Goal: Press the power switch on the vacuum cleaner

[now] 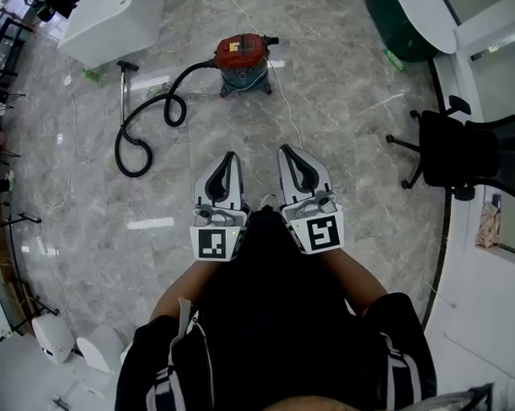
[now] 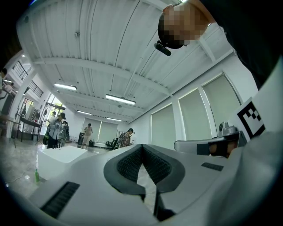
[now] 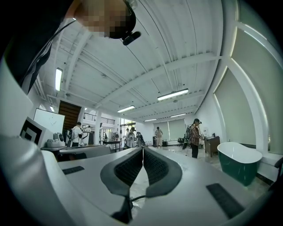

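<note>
The vacuum cleaner [image 1: 242, 59], a grey drum with a red top, stands on the marble floor well ahead of me. Its black hose [image 1: 142, 129] loops off to the left and ends in a metal wand [image 1: 124, 91]. My left gripper [image 1: 230, 157] and right gripper [image 1: 287, 150] are side by side close to my body, far short of the vacuum. Both are shut with nothing between the jaws. In the gripper views the left gripper [image 2: 141, 146] and right gripper [image 3: 143, 148] point across the room, and the vacuum is not in sight there.
A white cord [image 1: 283, 98] trails from the vacuum over the floor. A black office chair [image 1: 462, 155] stands at the right, a green tub [image 1: 403, 27] at the back right, a white block [image 1: 108, 24] at the back left. People [image 3: 194, 137] stand far off.
</note>
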Motion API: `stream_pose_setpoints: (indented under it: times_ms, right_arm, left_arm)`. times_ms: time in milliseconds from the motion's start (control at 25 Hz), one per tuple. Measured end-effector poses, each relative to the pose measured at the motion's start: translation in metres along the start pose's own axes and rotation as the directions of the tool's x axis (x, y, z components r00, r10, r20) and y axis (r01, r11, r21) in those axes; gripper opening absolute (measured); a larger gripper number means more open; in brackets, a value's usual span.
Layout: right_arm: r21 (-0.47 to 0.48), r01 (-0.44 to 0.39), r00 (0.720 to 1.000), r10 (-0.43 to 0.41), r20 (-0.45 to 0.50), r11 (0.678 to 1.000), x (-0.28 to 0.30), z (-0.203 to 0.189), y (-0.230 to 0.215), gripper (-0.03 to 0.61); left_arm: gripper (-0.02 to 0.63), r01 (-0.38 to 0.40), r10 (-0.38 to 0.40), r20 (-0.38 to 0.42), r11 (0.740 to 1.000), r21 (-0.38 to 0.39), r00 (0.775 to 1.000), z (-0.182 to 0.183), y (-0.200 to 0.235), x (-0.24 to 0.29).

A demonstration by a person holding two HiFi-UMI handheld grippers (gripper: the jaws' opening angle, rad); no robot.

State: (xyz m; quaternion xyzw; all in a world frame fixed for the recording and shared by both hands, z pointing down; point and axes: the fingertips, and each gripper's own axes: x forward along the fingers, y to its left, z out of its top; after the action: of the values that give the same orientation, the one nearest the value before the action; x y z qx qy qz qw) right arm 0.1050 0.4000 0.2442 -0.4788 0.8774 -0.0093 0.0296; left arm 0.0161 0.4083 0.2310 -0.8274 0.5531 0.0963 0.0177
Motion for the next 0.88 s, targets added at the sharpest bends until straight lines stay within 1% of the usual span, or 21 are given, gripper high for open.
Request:
stream_pose_setpoints:
  times_ms: [120, 240, 440, 560, 680, 880]
  right_arm:
    - [0.009, -0.003, 1.000, 0.003, -0.008, 1.000, 0.002, 0.000, -0.006, 0.020]
    - [0.006, -0.026, 1.000, 0.026, -0.009, 1.000, 0.003, -0.002, -0.009, 0.020]
    - [0.023, -0.043, 0.999, 0.043, -0.012, 0.999, 0.010, -0.005, -0.020, 0.020]
    - [0.037, -0.055, 0.998, 0.055, -0.014, 0.998, 0.013, -0.007, -0.021, 0.020]
    - [0.052, -0.064, 0.998, 0.065, -0.015, 0.997, 0.016, -0.008, -0.020, 0.020]
    - [0.072, -0.065, 0.998, 0.067, -0.021, 0.995, 0.020, -0.016, -0.023, 0.020]
  left_arm:
    - [0.020, -0.008, 0.008, -0.014, 1.000, -0.009, 1.000, -0.002, 0.001, 0.005]
    - [0.020, -0.023, 0.023, -0.031, 1.000, -0.009, 0.999, -0.009, 0.000, 0.007]
    - [0.020, -0.035, 0.035, -0.010, 0.999, -0.006, 0.999, -0.007, 0.000, 0.015]
    - [0.020, -0.040, 0.040, -0.028, 0.999, 0.013, 0.999, -0.011, 0.001, 0.014]
    - [0.020, -0.050, 0.050, -0.048, 0.999, -0.004, 0.998, -0.014, 0.004, 0.016]
    - [0.020, -0.047, 0.046, -0.051, 0.999, -0.014, 0.998, -0.017, 0.007, 0.021]
